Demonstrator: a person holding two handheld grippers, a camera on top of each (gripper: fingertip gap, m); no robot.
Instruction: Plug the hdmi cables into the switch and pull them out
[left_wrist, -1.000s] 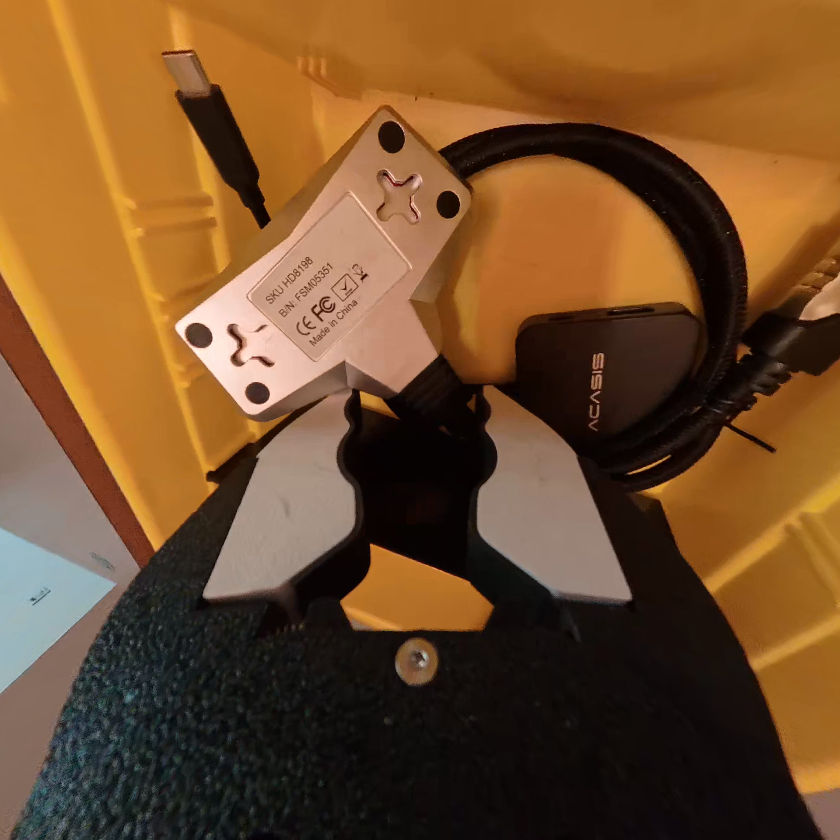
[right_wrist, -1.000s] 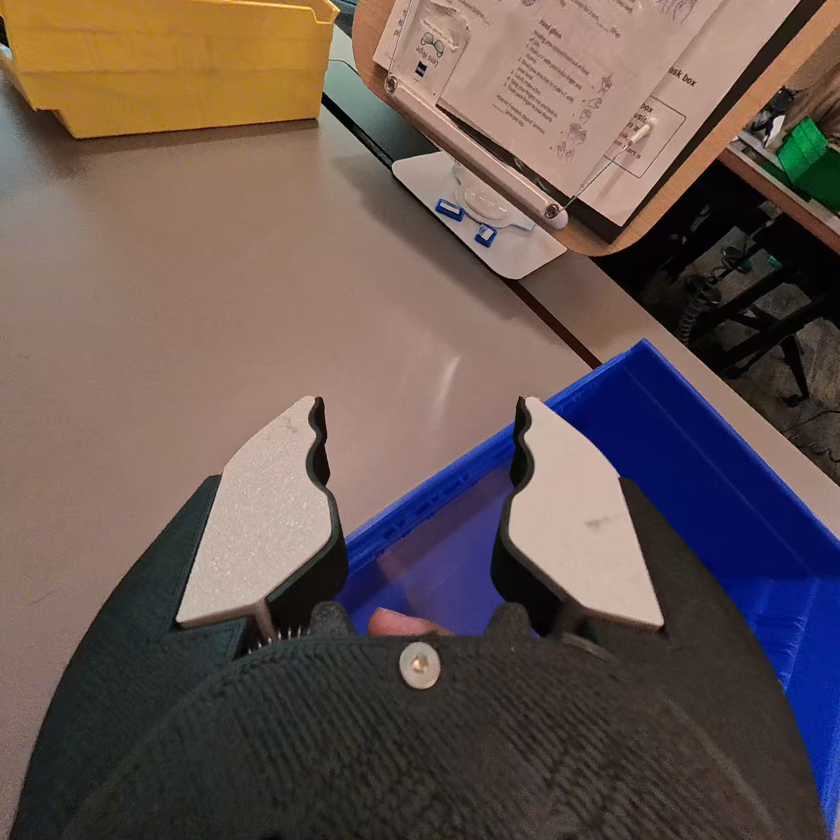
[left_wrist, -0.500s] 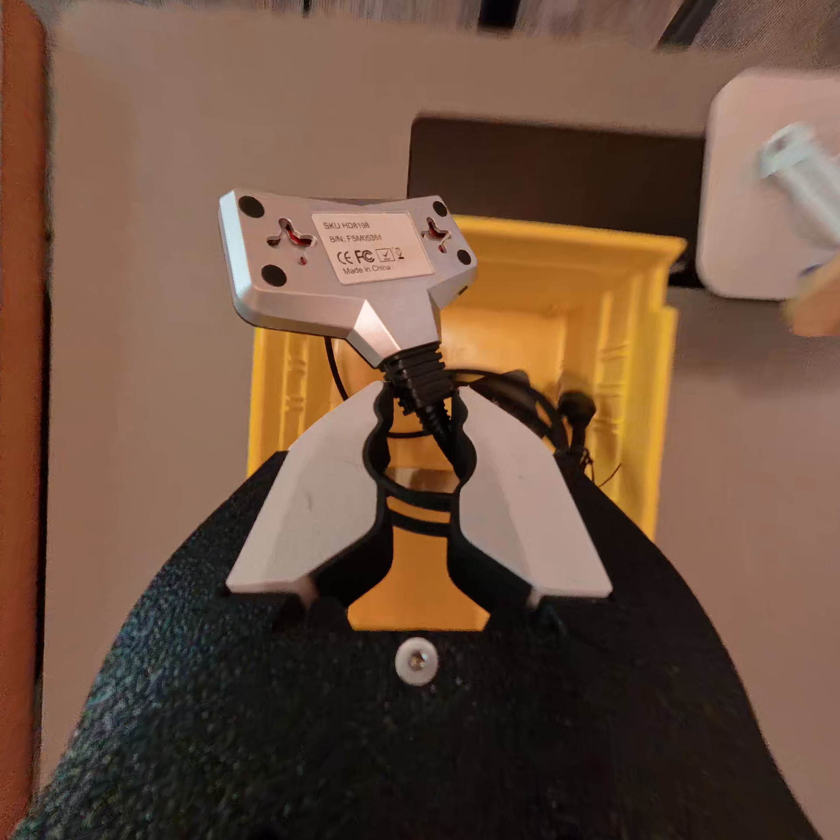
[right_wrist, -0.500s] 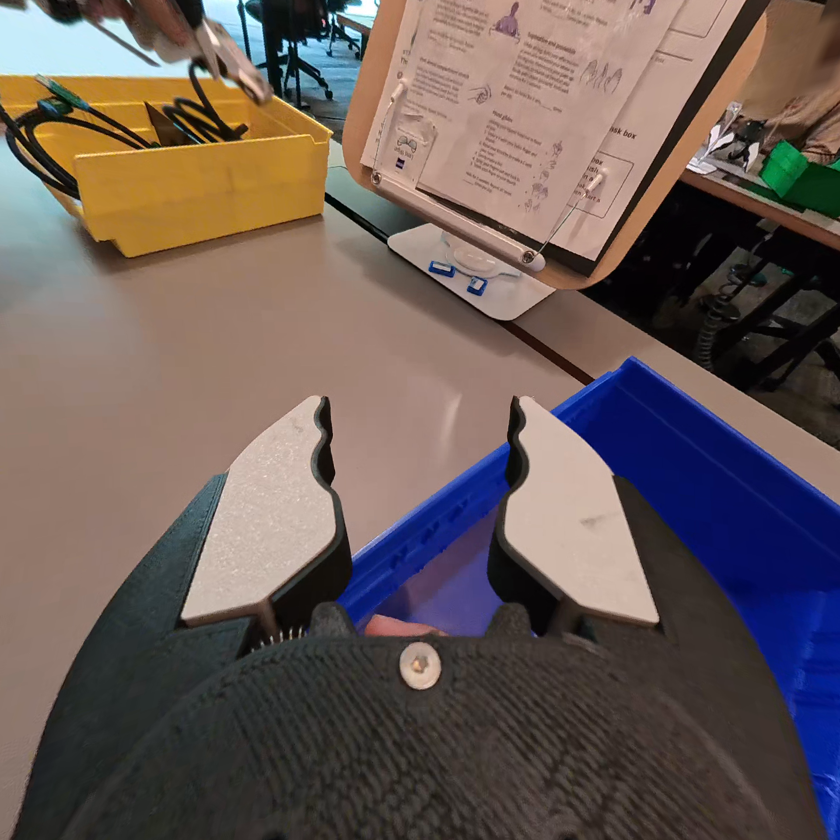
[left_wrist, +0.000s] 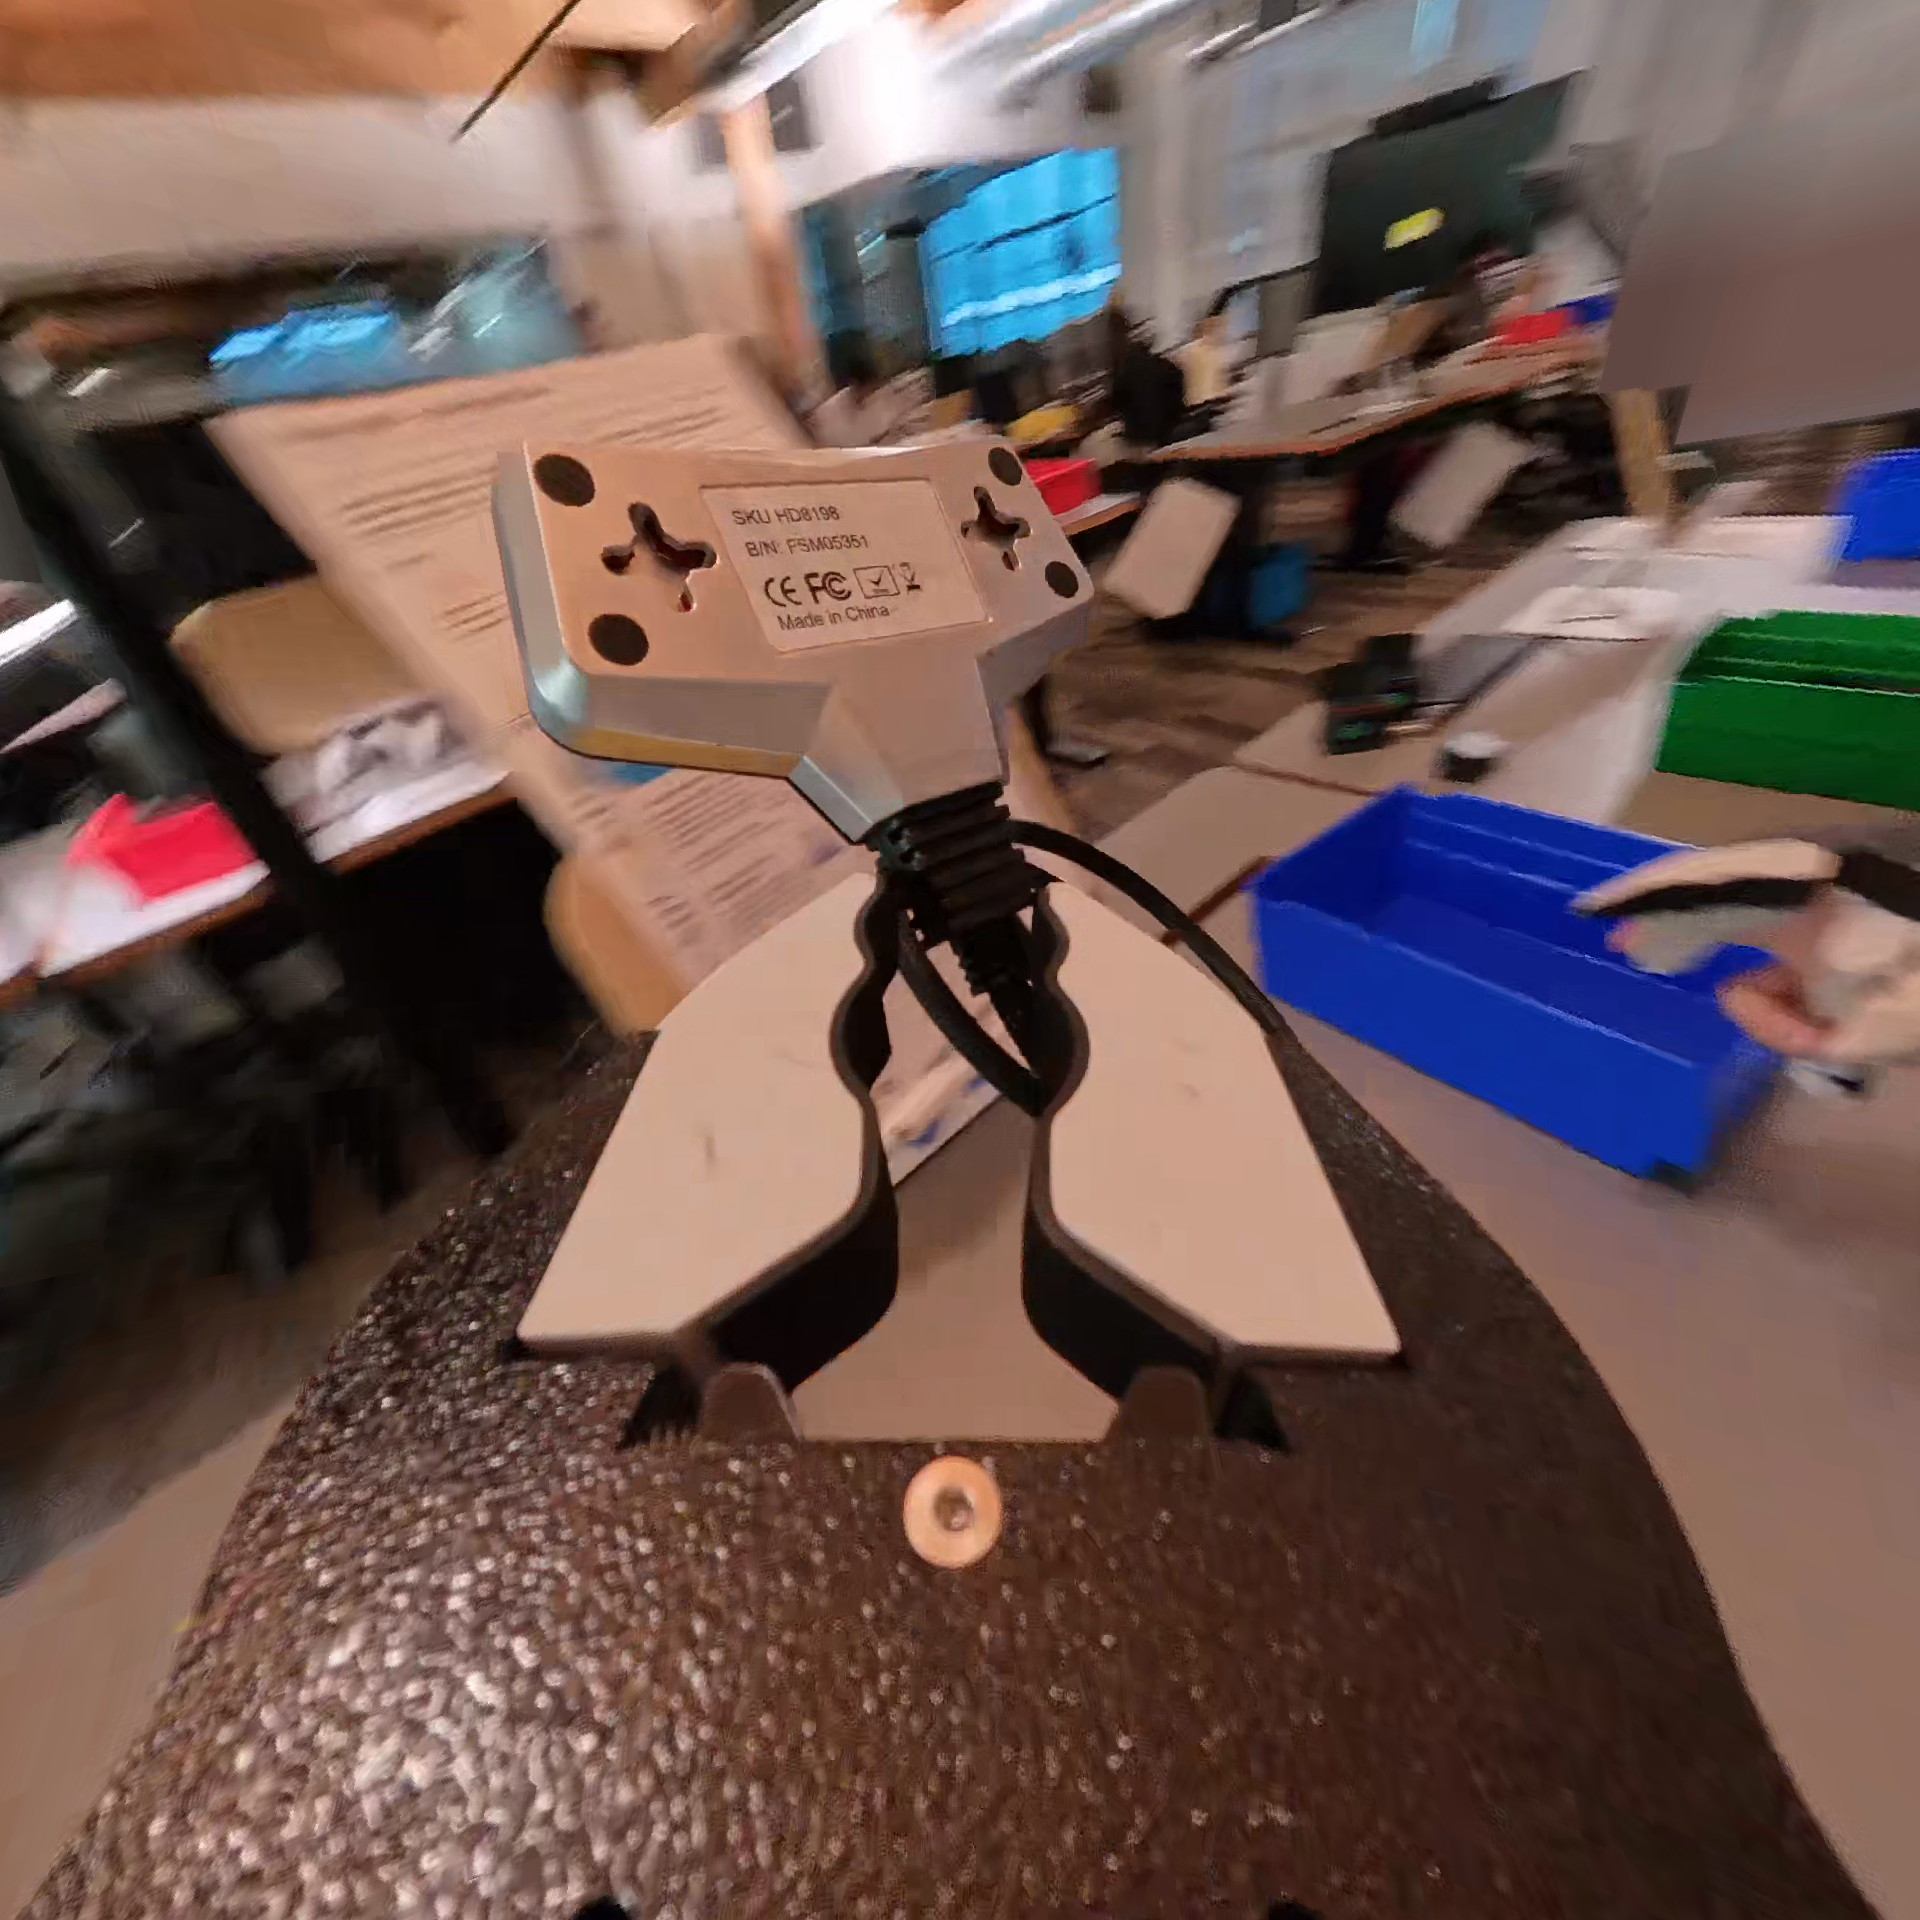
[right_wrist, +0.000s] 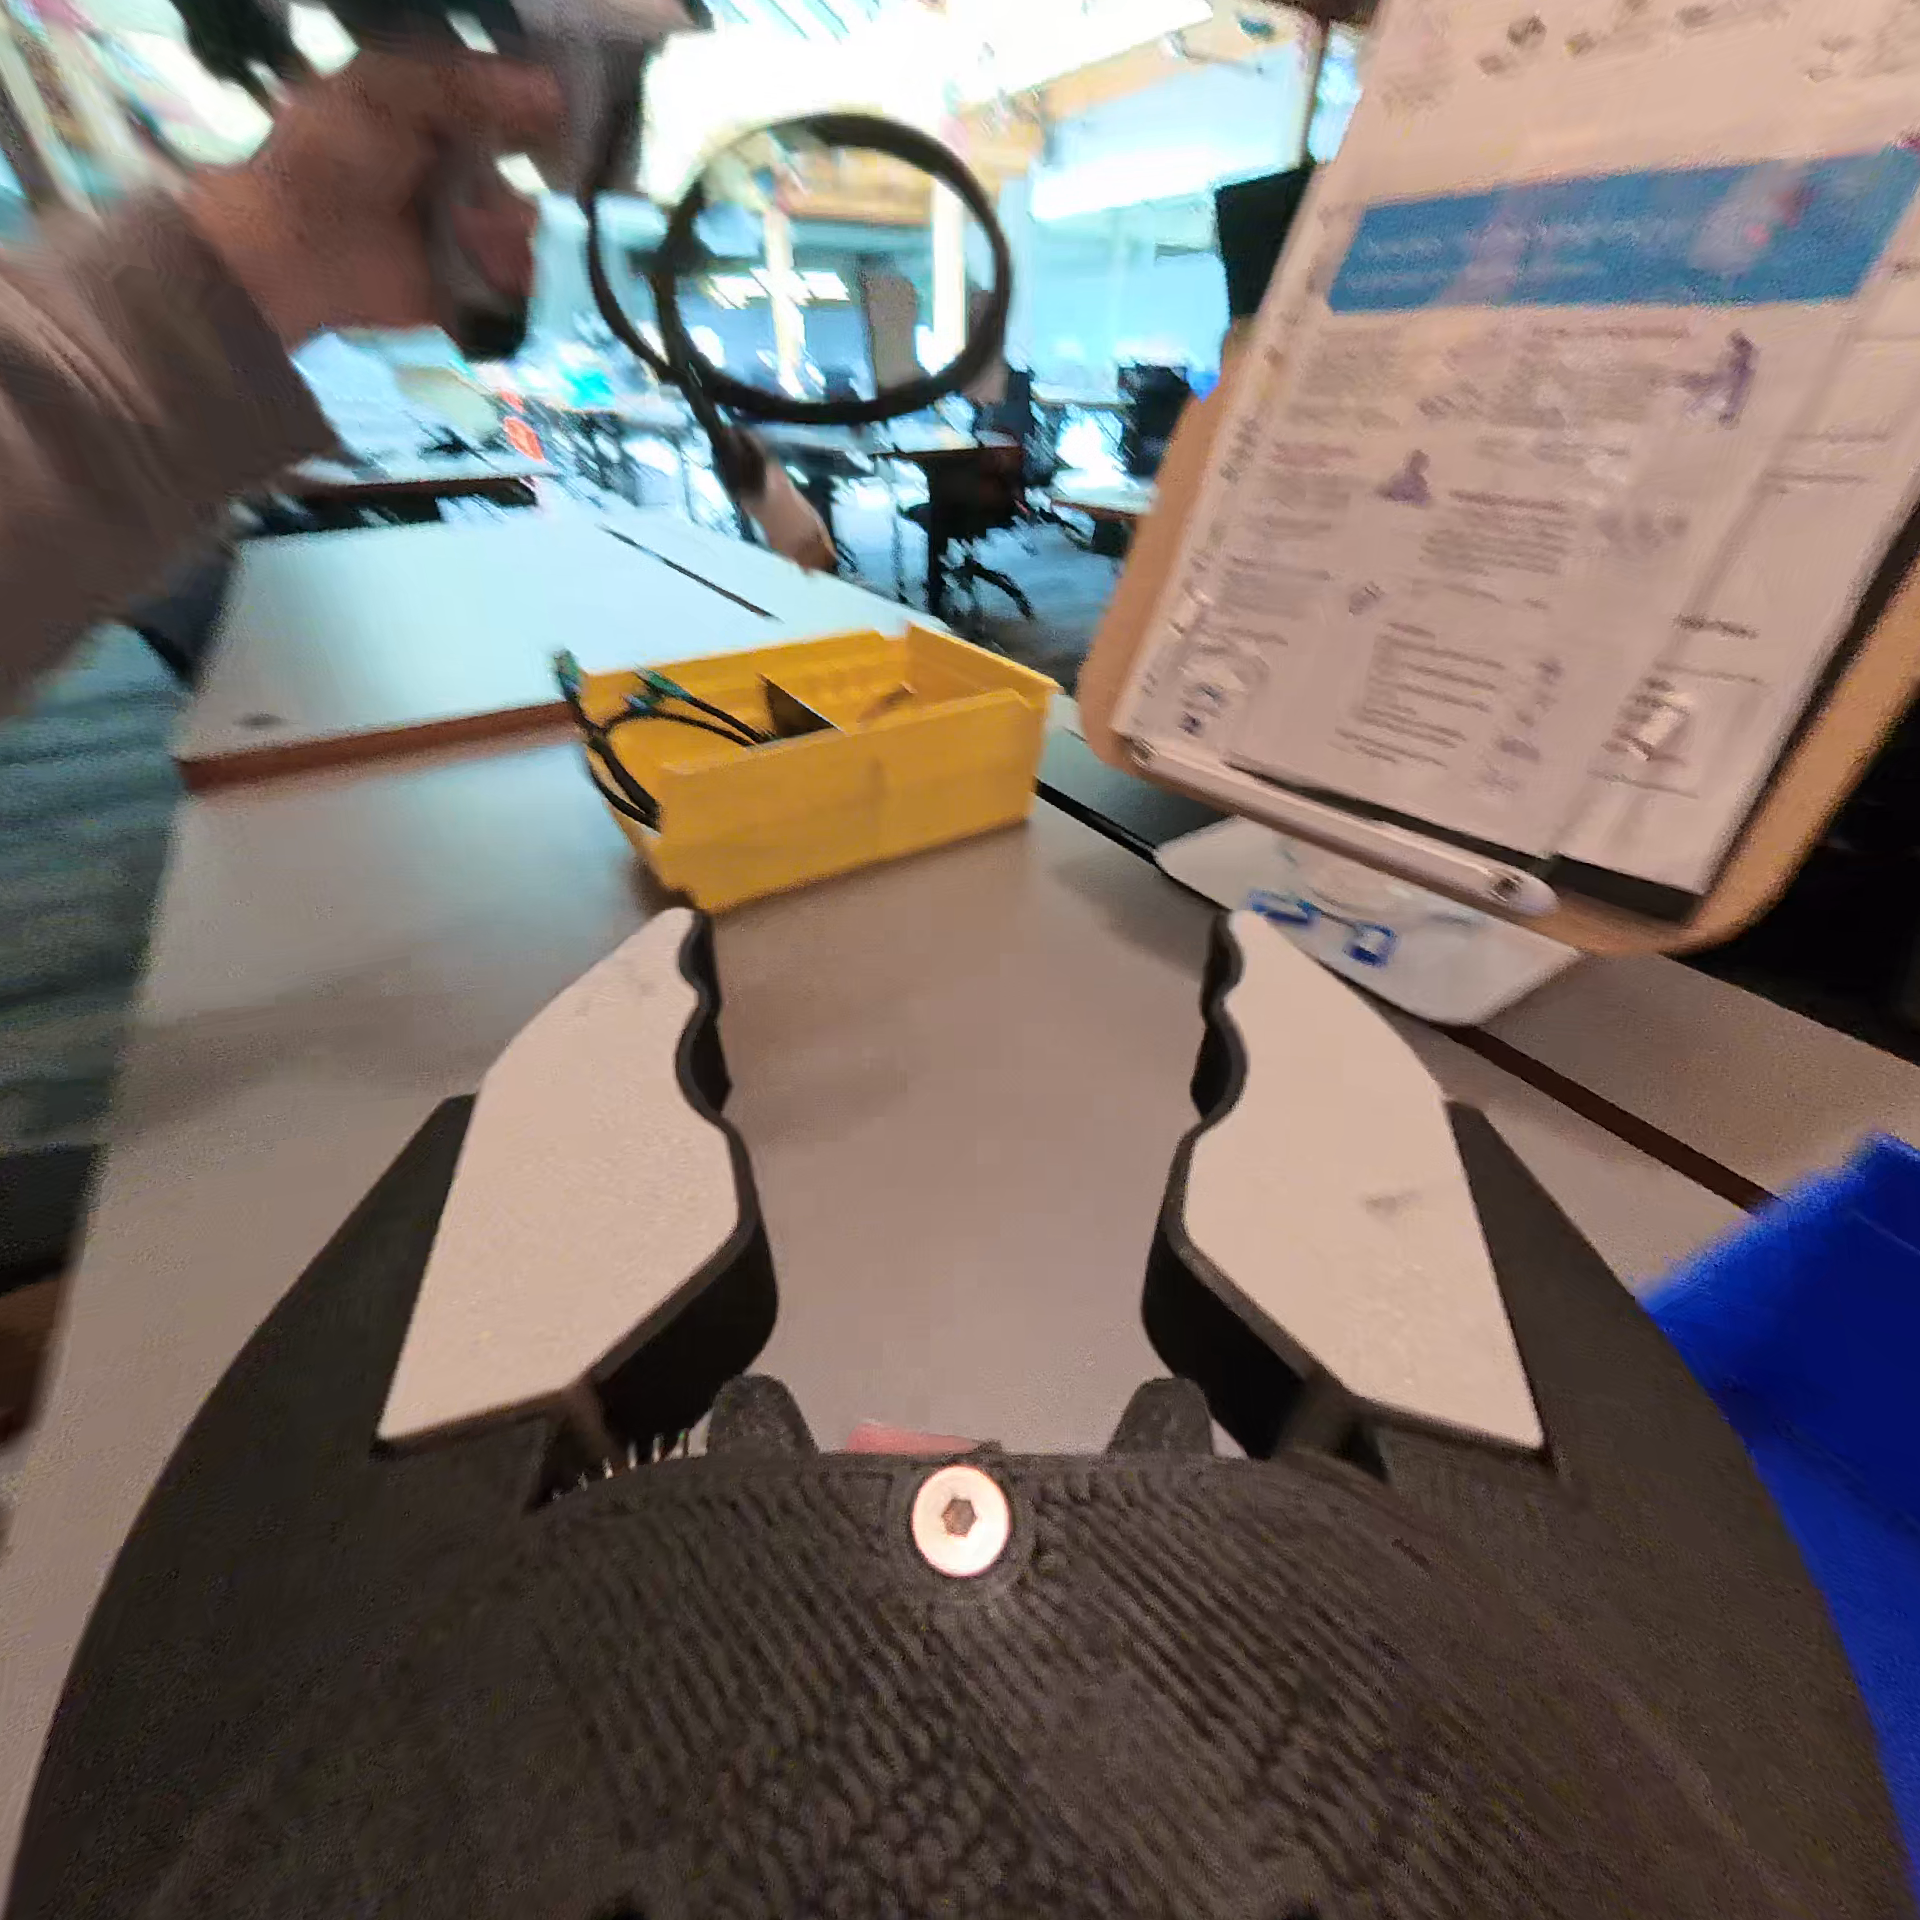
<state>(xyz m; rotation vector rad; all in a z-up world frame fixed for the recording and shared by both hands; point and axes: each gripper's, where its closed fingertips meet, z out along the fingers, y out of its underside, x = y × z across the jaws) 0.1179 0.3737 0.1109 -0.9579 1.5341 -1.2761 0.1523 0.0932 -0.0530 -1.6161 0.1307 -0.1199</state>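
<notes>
Aloft, switch (left_wrist: 790, 613) in left gripper (left_wrist: 961, 925).

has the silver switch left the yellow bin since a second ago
Yes. The switch, clamped in the left gripper, went up and out; the yellow bin stays on the table.

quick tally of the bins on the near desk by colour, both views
yellow bin: 1, with black cables in it
blue bin: 1, nothing visible inside it in the left wrist view
total: 2

A green bin shows on a farther desk, not counted. The switch is in no bin: the left tongs hold it up by its cable boot.
</notes>
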